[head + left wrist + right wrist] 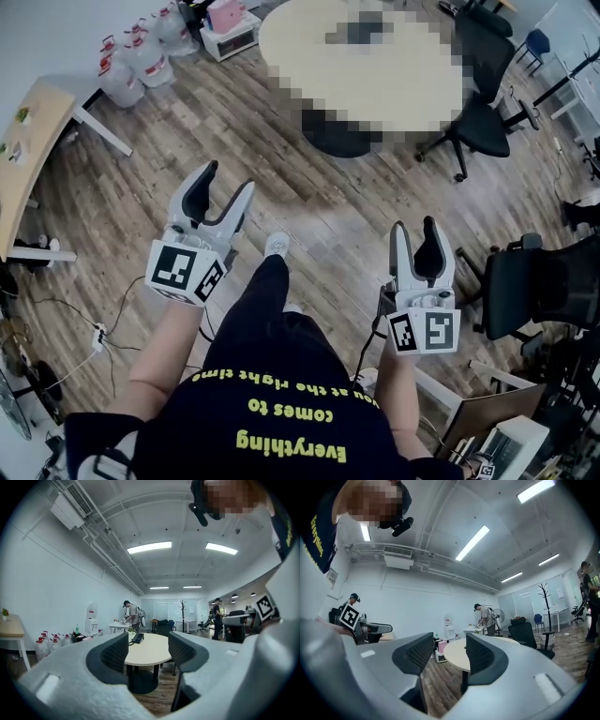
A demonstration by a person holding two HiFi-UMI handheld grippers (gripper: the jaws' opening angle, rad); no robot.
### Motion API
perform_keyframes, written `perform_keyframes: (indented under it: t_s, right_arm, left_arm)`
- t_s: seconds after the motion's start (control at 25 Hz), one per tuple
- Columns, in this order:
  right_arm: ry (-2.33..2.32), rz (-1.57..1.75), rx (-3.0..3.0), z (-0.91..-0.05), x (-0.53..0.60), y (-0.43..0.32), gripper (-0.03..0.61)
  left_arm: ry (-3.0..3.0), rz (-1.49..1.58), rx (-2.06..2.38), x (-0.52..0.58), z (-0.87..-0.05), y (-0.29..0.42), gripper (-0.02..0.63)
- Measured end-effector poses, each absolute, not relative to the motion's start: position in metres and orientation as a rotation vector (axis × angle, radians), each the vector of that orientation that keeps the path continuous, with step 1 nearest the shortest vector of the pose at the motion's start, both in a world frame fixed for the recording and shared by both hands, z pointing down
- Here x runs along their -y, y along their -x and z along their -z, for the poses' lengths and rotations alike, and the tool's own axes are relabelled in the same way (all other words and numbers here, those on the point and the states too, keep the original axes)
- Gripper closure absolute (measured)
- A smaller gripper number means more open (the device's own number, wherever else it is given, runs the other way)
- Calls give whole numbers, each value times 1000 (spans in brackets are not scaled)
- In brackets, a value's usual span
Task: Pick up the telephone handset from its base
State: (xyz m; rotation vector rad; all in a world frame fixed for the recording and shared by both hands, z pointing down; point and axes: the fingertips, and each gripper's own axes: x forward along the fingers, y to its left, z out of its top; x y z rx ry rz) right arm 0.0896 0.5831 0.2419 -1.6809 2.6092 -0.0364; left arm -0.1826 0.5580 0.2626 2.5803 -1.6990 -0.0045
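**Head view.** The person stands on a wood floor (141,197) with a gripper in each hand, both pointing level toward 12 o'clock. The left gripper (217,192) is at 11 o'clock of the body and the right gripper (414,230) at 1 o'clock, the two well apart. An oval table (281,47) lies ahead at 12 o'clock, most of its top covered by a mosaic patch. A black chair (483,122) stands just beside the table at 2 o'clock. Water bottles (131,61) cluster at 10 o'clock, and a desk (28,141) is at 9 o'clock.

**Left gripper view.** The jaws stand wide apart with nothing between the pads. Through the gap the table is seen well ahead. The telephone (137,638), a small dark shape, sits on the tabletop toward its far left, at 11 o'clock from the gap. It is too small to tell the handset from the base. A second person (132,616) stands at a far counter behind the table.

**Right gripper view.** These jaws are likewise spread and empty. The table edge and floor show between them, and the telephone cannot be made out.
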Motion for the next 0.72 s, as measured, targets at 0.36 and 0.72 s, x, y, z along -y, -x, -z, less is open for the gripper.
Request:
perform_keyframes:
  t_s: [0.36, 0.72]
  right_arm:
    - [1645, 26, -2684, -241, -453, -46, 336]
    - [1686, -2, -2630, -218, -349, -19, 339]
  left_arm:
    - [-2598, 8, 1655, -429, -264, 202, 348]
    - [-2651, 0, 1608, -311, -251, 233, 348]
